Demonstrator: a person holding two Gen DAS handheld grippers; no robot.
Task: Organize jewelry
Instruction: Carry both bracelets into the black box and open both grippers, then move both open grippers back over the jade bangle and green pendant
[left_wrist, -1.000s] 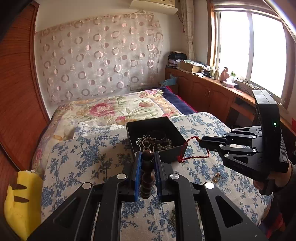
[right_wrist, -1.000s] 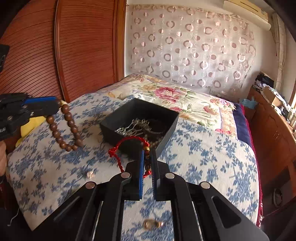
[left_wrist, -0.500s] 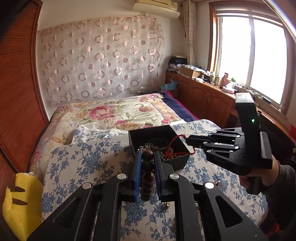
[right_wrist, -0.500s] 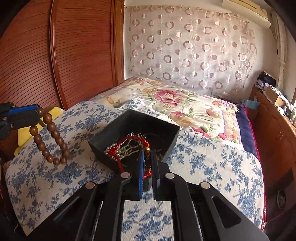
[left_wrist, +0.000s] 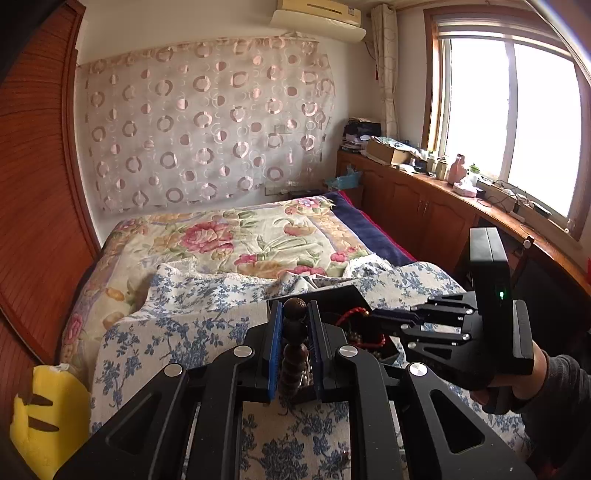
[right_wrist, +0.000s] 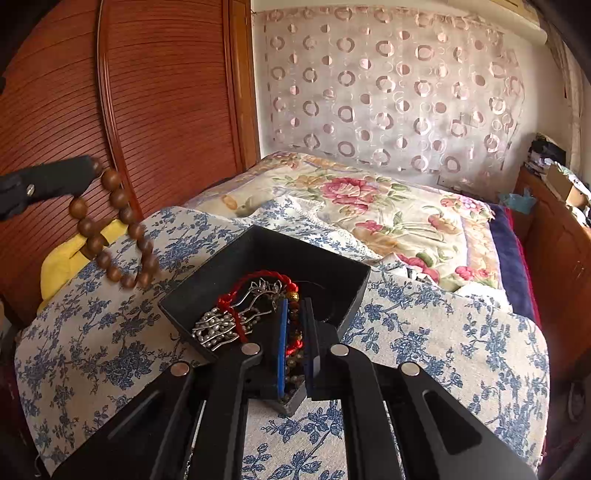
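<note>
A black open box (right_wrist: 325, 266) sits on the blue-flowered cloth (right_wrist: 110, 332) on the bed and holds a pearl strand (right_wrist: 218, 332) and a silver piece. My right gripper (right_wrist: 294, 306) is over the box, shut on a red cord bracelet (right_wrist: 258, 280) that loops down into it. My left gripper (left_wrist: 294, 308) is shut on a brown wooden bead bracelet (left_wrist: 294, 332); in the right wrist view that bead bracelet (right_wrist: 118, 229) hangs in the air left of the box. In the left wrist view the box (left_wrist: 343, 295) lies just behind my fingers, and the right gripper (left_wrist: 376, 317) reaches in from the right.
A yellow plush toy (left_wrist: 44, 417) lies at the bed's left edge by the wooden wardrobe (right_wrist: 147, 92). A floral quilt (left_wrist: 240, 243) covers the bed beyond the cloth. A wooden cabinet (left_wrist: 424, 206) with clutter runs under the window on the right.
The right gripper carried the red cord from beside the box to over its inside. The left gripper moved closer to the box and rose a little with the bead bracelet.
</note>
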